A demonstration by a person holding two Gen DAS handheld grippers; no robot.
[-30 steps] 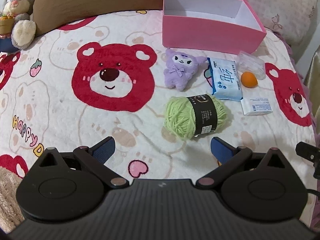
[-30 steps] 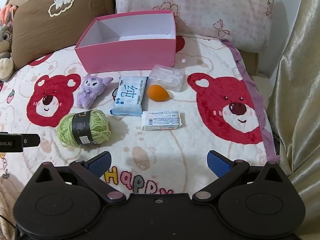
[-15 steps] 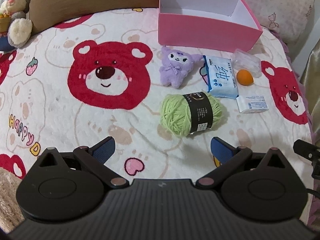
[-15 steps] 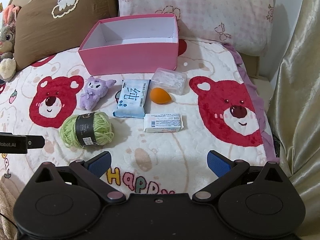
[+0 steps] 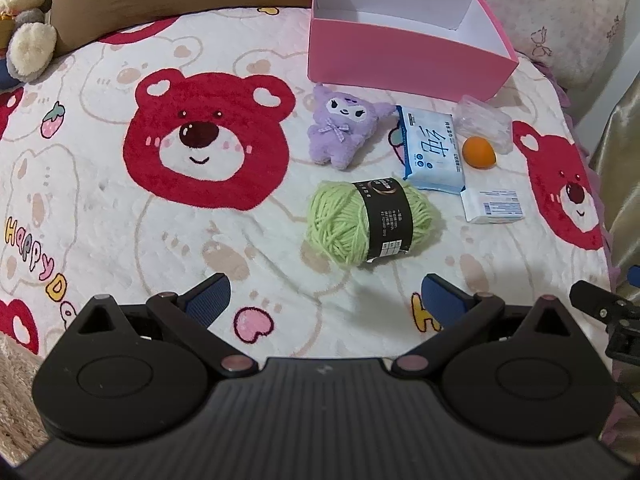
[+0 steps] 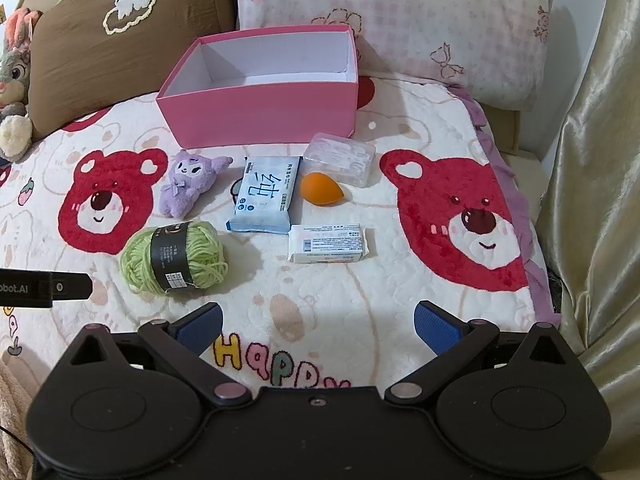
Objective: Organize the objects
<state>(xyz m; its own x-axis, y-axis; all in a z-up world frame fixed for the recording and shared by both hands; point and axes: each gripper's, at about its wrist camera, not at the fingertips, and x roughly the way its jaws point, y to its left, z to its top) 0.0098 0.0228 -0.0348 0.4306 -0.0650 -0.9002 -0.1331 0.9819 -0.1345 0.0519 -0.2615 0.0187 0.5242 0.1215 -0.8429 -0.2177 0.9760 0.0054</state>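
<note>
An empty pink box (image 6: 260, 108) (image 5: 404, 58) stands at the back of the bear blanket. In front of it lie a purple plush (image 6: 186, 184) (image 5: 344, 128), a blue tissue pack (image 6: 266, 194) (image 5: 432, 150), an orange sponge (image 6: 321, 189) (image 5: 478, 152), a clear plastic case (image 6: 340, 158) (image 5: 484, 122), a white packet (image 6: 328, 243) (image 5: 494, 206) and a green yarn ball (image 6: 174, 256) (image 5: 368, 222). My left gripper (image 5: 324, 298) hangs open just short of the yarn. My right gripper (image 6: 316, 326) is open too, nearer than the white packet, holding nothing.
A brown cushion (image 6: 116, 40) and a pink checked pillow (image 6: 432, 20) stand behind the box. A grey bunny toy (image 5: 28, 20) sits at the far left. A gold curtain (image 6: 596, 180) hangs past the blanket's right edge. The left gripper's side (image 6: 44, 288) shows at the right view's left edge.
Both grippers have drawn back and risen a little, so the objects look slightly farther away. Both stay open. No object has moved.
</note>
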